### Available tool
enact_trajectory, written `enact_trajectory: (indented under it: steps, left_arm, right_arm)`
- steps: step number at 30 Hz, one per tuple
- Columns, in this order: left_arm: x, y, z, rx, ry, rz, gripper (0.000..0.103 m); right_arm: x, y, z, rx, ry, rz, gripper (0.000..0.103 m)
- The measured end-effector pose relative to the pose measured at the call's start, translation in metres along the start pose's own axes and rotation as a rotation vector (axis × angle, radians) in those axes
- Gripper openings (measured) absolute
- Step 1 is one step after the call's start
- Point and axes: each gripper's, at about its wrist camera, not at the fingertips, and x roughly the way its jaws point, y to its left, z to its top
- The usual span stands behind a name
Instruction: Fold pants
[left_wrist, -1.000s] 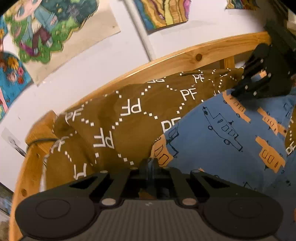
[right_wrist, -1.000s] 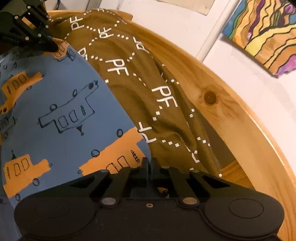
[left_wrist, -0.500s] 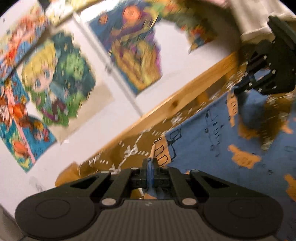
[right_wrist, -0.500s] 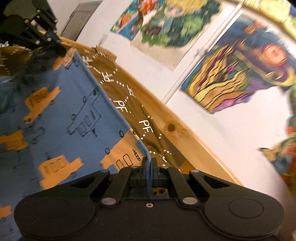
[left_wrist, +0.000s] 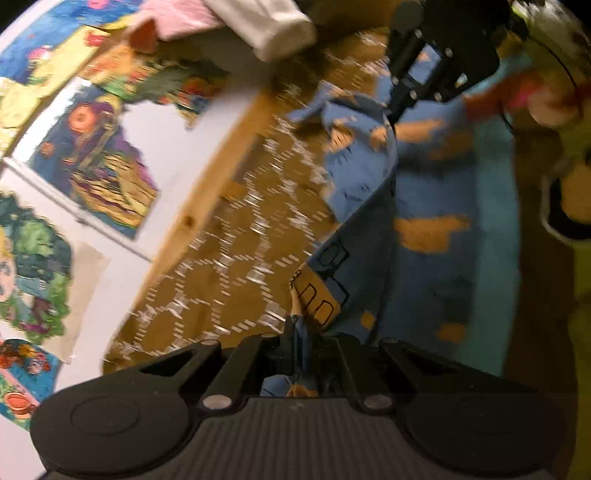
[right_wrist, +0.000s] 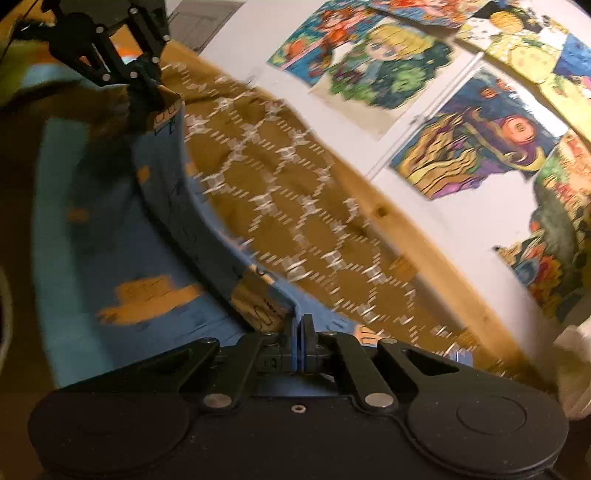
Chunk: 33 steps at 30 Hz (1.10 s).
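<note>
The blue pants (left_wrist: 436, 192) with orange vehicle prints hang stretched between both grippers over a brown blanket (left_wrist: 236, 258). My left gripper (left_wrist: 297, 325) is shut on one corner of the cloth, which shows pinched between its fingers. In the same view my right gripper (left_wrist: 395, 110) sits at the upper right, gripping the far corner. In the right wrist view, my right gripper (right_wrist: 299, 325) is shut on the pants (right_wrist: 110, 229), and my left gripper (right_wrist: 155, 107) holds the other corner at the upper left. Both views are motion-blurred.
The brown blanket (right_wrist: 280, 192) with its white diamond pattern covers the bed. A wooden bed rail (right_wrist: 406, 236) runs along a white wall hung with colourful posters (right_wrist: 472, 136). Pale folded bedding (left_wrist: 266, 22) lies at the bed's end. A person's hand (left_wrist: 554, 107) shows blurred.
Both grippers have swung sideways along the bed with the pants still pinched. The left view has rolled, and the posters and bedding have come into sight. The pants now hang more spread out.
</note>
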Motion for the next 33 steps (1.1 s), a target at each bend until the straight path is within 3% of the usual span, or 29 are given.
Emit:
enact_trajectory:
  steps: [7, 14, 16, 18, 20, 22, 27, 33]
  left_arm:
    - [0.013, -0.035, -0.018, 0.159, 0.056, 0.007, 0.002]
    - [0.019, -0.007, -0.007, 0.276, 0.032, 0.171, 0.002]
    - [0.019, 0.011, 0.002, 0.276, 0.013, 0.248, 0.002]
    - [0.008, 0.025, 0.007, 0.248, -0.032, 0.274, 0.002]
    - [-0.002, 0.022, 0.004, 0.253, -0.052, 0.252, 0.002]
    - [-0.002, 0.007, -0.008, 0.275, -0.029, 0.175, 0.001]
    - [0.005, -0.053, -0.039, 0.45, 0.032, -0.015, 0.002]
    - [0.018, -0.056, -0.044, 0.42, 0.098, -0.067, 0.002]
  right_arm:
    - [0.006, 0.026, -0.016, -0.006, 0.059, 0.015, 0.0]
    - [0.009, 0.027, -0.014, -0.004, 0.045, -0.006, 0.0]
    - [0.01, 0.024, -0.01, 0.005, 0.022, -0.028, 0.0]
    - [0.009, 0.021, -0.002, 0.013, -0.011, -0.053, 0.0]
    - [0.005, 0.021, 0.002, 0.002, -0.039, -0.063, 0.0]
    - [0.002, 0.023, -0.001, -0.006, -0.038, -0.045, 0.0]
    - [0.004, 0.034, -0.022, -0.013, 0.046, 0.039, 0.0]
    - [0.006, 0.039, -0.027, -0.015, 0.084, 0.071, 0.0]
